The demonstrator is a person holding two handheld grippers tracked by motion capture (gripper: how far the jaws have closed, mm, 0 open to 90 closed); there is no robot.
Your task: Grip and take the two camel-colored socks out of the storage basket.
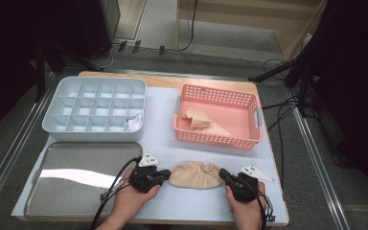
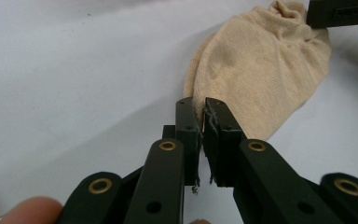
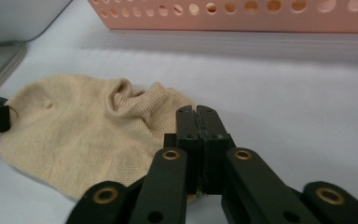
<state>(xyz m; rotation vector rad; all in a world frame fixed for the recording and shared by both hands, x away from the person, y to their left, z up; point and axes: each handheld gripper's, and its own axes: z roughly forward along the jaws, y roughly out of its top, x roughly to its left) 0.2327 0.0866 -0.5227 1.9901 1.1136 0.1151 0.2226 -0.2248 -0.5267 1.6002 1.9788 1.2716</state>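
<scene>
A beige sock (image 1: pixel 195 175) (image 2: pixel 261 70) (image 3: pixel 74 126) lies flat on the white table near the front edge, between my two grippers. My left gripper (image 1: pixel 166 175) (image 2: pixel 201 105) is shut on the sock's left edge, and a thin strip of fabric shows between its jaws. At the sock's other end, where the cuff bunches up, my right gripper (image 1: pixel 223 175) (image 3: pixel 196 112) is shut on the right edge. Each gripper view shows the other gripper's jaw at the sock's far end. Both grippers lie low on the table, pointing inward.
A pink basket (image 1: pixel 215 139) (image 3: pixel 233 14) behind the sock holds a beige cloth (image 1: pixel 201 122). A pale divided box (image 1: pixel 96 79) at back left has a white item (image 1: pixel 134 122) in one compartment. A metal tray (image 1: pixel 52 201) lies front left.
</scene>
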